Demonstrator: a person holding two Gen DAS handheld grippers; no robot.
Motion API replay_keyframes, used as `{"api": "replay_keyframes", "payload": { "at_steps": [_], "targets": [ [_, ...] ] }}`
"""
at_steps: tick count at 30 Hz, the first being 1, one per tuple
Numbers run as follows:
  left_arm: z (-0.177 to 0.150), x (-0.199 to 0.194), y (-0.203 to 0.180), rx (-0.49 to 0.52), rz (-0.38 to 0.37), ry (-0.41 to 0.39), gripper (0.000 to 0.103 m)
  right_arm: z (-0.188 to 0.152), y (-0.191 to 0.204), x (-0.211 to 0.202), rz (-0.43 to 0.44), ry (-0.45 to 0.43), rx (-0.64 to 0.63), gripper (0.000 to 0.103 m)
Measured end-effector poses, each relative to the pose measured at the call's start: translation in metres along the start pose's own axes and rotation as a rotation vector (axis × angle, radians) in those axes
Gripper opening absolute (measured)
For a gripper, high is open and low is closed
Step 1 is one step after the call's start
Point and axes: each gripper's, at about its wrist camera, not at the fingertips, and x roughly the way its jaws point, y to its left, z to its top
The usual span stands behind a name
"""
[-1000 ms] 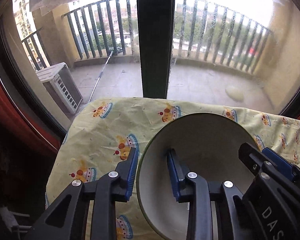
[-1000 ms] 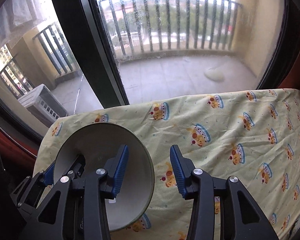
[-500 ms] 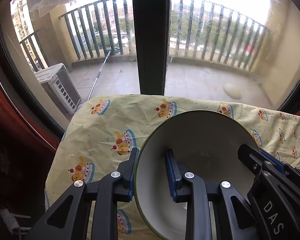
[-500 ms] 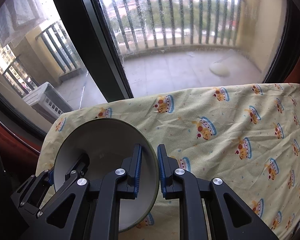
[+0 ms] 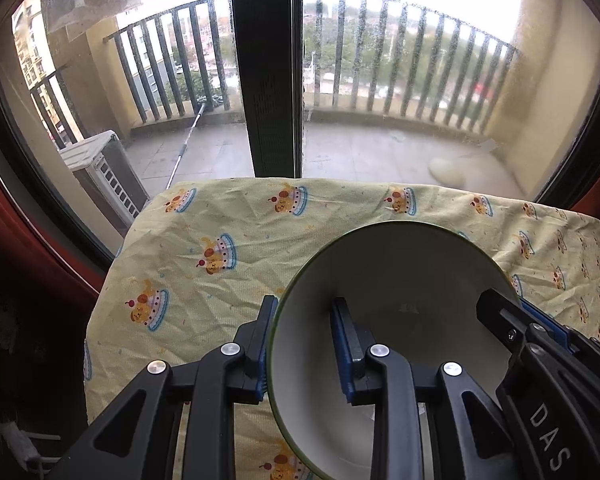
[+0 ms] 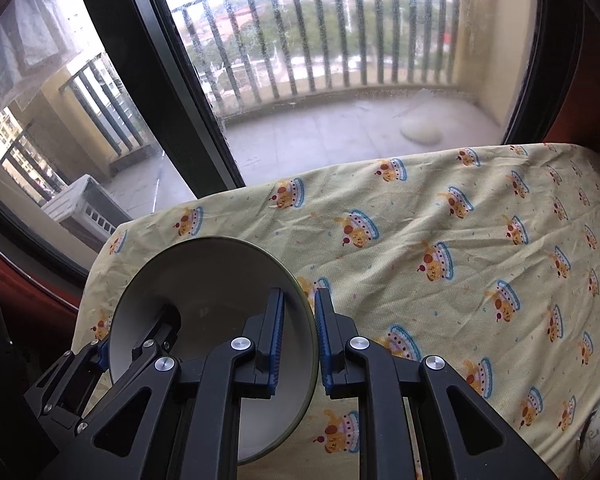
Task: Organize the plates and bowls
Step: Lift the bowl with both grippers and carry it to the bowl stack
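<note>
A white bowl point(image 5: 400, 280) with a green rim is held tilted above the yellow cartoon-print tablecloth point(image 5: 220, 216). My left gripper point(image 5: 304, 336) straddles its left rim with a gap left between the inner pad and the wall. In the right wrist view my right gripper point(image 6: 300, 320) is shut on the bowl's point(image 6: 204, 280) right rim, one blue pad inside and one outside. The right gripper's fingers point(image 5: 512, 320) show at the bowl's right edge in the left wrist view.
The tablecloth point(image 6: 460, 240) covers a table standing against a big window with a dark frame post point(image 5: 266, 68). A balcony with railings and an air-conditioner unit point(image 5: 100, 176) lie outside. The table's left edge drops off near the bowl.
My right gripper has closed from wide open onto the bowl's right rim. The bowl has shifted slightly right in the left wrist view; the left fingers still straddle its left rim.
</note>
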Motion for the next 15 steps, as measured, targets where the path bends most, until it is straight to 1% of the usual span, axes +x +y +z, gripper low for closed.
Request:
{"api": "replay_keyframes", "payload": {
  "at_steps": [6, 11, 15],
  "targets": [
    [-0.017, -0.015, -0.014, 0.004, -0.009, 0.009, 0.025, -0.015, -0.018, -0.02, -0.01, 0.002, 0.015, 0.019],
    [-0.034, -0.032, -0.036, 0.031, -0.012, 0.011, 0.026, -0.03, -0.039, -0.038, -0.015, 0.006, 0.03, 0.019],
    [-0.048, -0.046, -0.052, 0.028, -0.015, 0.021, 0.026, -0.043, -0.059, -0.056, -0.02, 0.006, 0.033, 0.019]
  ]
}}
